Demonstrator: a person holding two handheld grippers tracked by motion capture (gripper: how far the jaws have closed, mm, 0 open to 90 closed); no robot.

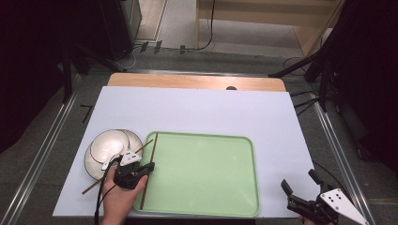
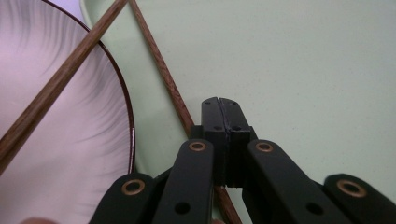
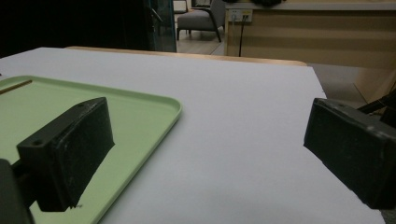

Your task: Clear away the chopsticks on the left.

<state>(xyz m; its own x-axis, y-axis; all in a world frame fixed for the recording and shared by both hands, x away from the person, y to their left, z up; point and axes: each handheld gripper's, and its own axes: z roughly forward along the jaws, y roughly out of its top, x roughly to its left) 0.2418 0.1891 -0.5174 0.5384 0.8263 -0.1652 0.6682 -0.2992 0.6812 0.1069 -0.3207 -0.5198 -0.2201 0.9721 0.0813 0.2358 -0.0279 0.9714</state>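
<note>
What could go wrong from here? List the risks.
1. One chopstick lies along the left rim of the green tray; the shut left tongs sit right over it and may knock it off the rim.
2. The other chopstick leans across the stacked plates; a nudge could roll it off.
3. The right tongs wait open at the table's corner, too far to help.

Two brown chopsticks [image 1: 149, 169], one on the green tray's [image 1: 206, 206] left rim, one across the white bowl [image 1: 104, 150].
</note>
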